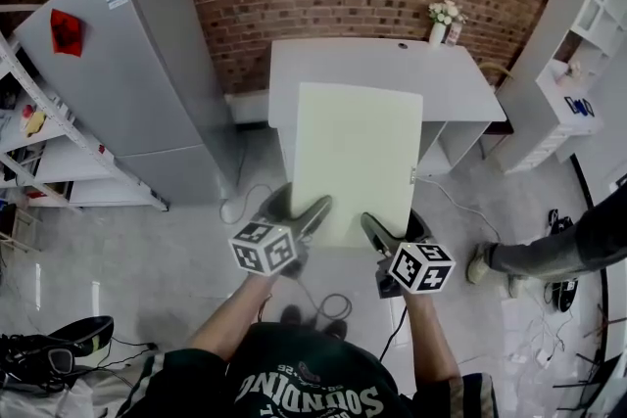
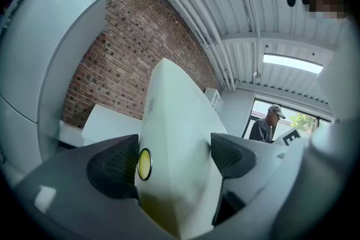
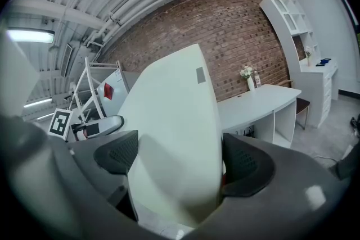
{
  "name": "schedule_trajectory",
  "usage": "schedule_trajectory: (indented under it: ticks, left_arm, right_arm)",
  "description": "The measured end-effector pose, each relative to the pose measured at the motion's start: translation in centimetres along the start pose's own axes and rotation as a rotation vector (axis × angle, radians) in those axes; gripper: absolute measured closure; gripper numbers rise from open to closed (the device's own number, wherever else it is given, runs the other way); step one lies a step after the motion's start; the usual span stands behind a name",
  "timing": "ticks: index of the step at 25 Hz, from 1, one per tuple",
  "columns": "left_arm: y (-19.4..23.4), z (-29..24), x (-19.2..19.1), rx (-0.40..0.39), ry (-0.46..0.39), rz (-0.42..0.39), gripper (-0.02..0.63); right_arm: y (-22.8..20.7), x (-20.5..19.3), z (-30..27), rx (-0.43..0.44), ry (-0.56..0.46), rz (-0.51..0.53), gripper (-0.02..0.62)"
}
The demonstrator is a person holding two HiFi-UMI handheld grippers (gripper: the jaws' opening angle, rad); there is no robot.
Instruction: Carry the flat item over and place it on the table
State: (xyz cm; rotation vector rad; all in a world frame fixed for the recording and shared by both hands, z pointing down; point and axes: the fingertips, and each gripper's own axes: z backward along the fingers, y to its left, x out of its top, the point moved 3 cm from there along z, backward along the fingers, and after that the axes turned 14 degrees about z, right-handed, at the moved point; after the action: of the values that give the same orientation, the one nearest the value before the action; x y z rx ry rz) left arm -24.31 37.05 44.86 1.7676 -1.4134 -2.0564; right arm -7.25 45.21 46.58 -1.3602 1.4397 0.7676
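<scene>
A large flat pale board (image 1: 355,162) hangs in front of me, carried by its near edge with both grippers. The left gripper (image 1: 309,215) is shut on the near left corner, and the right gripper (image 1: 377,235) is shut on the near right corner. In the left gripper view the board (image 2: 174,109) fills the gap of the left gripper (image 2: 174,160), both pads against it. The right gripper view shows the same board (image 3: 174,104) wedged in the right gripper (image 3: 177,160). The board's far end reaches over the white table (image 1: 372,64); I cannot tell if it touches.
A grey fridge (image 1: 127,64) stands left of the table and a metal rack (image 1: 39,142) further left. A flower vase (image 1: 443,20) sits at the table's back right. White shelves (image 1: 578,44) and a person's leg (image 1: 549,250) are on the right. Cables (image 1: 328,303) lie on the floor.
</scene>
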Motion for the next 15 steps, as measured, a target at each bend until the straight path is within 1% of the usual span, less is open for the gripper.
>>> schedule_trajectory:
  ticks: [8,15]
  left_arm:
    - [-2.4,-1.0,-2.5,0.025,-0.006,-0.001,0.21]
    - [-3.5,-1.3,-3.9,0.063,-0.042,0.009,0.21]
  right_arm:
    - [-2.6,-0.8,2.2,0.031,0.01,-0.007,0.127]
    - [-4.3,-1.0,2.9,0.082,0.022,0.008,0.127]
